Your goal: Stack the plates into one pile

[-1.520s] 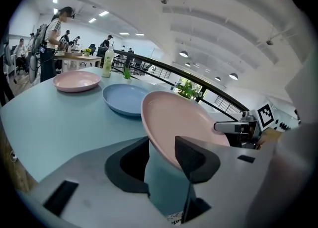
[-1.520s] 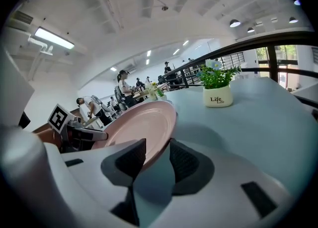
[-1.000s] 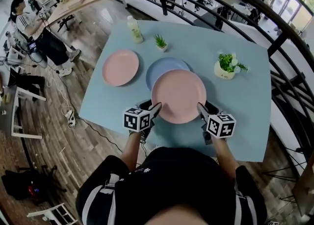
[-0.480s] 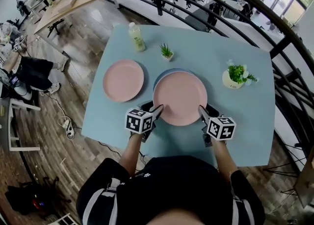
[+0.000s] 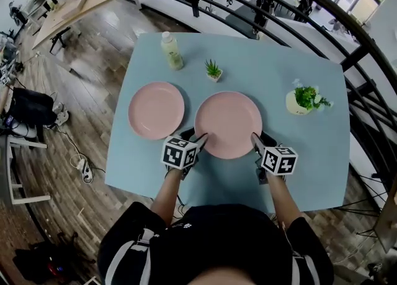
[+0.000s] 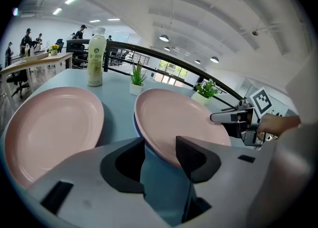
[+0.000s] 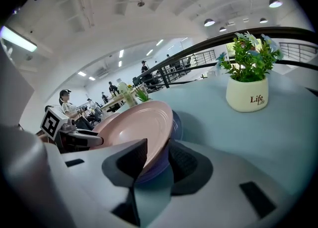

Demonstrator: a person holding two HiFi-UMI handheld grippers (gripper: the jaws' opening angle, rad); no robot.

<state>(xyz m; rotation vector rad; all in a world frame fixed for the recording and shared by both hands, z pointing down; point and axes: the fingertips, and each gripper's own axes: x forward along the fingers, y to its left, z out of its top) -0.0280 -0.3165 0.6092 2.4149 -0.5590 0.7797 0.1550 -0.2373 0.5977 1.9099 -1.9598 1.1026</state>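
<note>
Evidently the stacking was about halfway: the round pink plate [image 5: 228,124] lay over the round blue plate [image 7: 176,124] near the middle of the light blue table [image 5: 298,147], covering it so fully that the head view showed almost no blue, while a second round pink plate [image 5: 156,110] sat alone just to the left, apart from the pair and not yet in any pile. Whether the upper plate had fully settled on the blue one or hung just above it could not be told. What was left, by my judgement, was to let go of this plate and bring the lone pink one onto the pile. Both forearms reached forward from the body, roughly parallel, the marker cubes turned upward. The left gripper [image 5: 200,138] pinched the near-left rim of the upper pink plate, its jaws narrowed onto that edge with the blue rim just beneath in the same gap. The right gripper [image 5: 255,140] clamped the near-right rim likewise, one jaw on the pink face, the other under the blue edge. A pale green bottle [image 5: 170,51], a small spiky plant [image 5: 213,69] and a leafy plant in a white pot [image 5: 304,100] stood well behind
</note>
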